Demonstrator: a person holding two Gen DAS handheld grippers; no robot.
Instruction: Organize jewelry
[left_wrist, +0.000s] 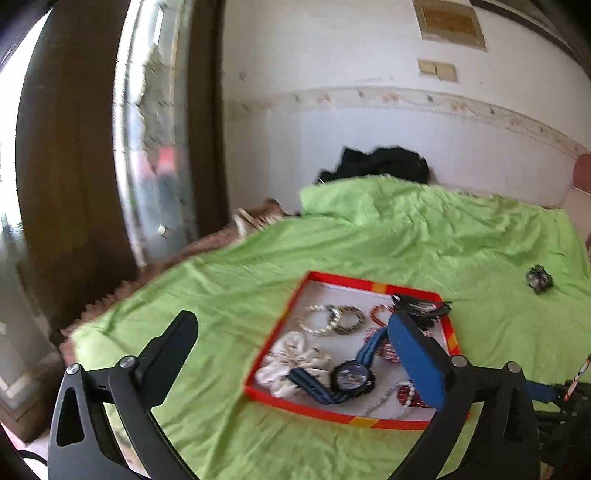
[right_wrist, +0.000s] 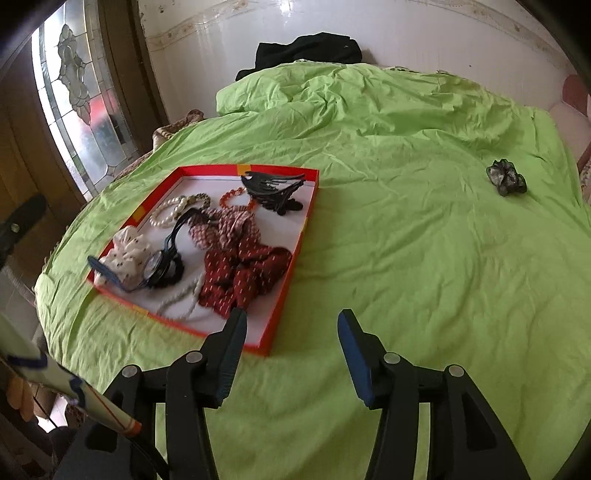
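A red-rimmed tray (left_wrist: 280, 325) (right_wrist: 310, 218) lies on the green bedsheet. It holds a blue-strapped watch (left_wrist: 352, 374) (right_wrist: 162, 264), a white scrunchie (left_wrist: 291, 363) (right_wrist: 127, 251), pearl bracelets (left_wrist: 319, 319) (right_wrist: 168, 214), a red patterned scrunchie (right_wrist: 243, 273) and a black hair claw (right_wrist: 275, 192). A dark scrunchie (left_wrist: 539, 278) (right_wrist: 506, 181) lies alone on the sheet, far right. My left gripper (left_wrist: 291, 339) stands wide open above the tray's near side, nothing between its fingers. My right gripper (right_wrist: 291, 332) is open and empty over the sheet by the tray's near right corner.
Rumpled green bedding (right_wrist: 332, 88) and a black garment (left_wrist: 376, 162) (right_wrist: 306, 48) lie at the back by the white wall. A brown-framed glass door (left_wrist: 155, 147) (right_wrist: 74, 103) stands left. The bed's edge (left_wrist: 96, 314) runs left of the tray.
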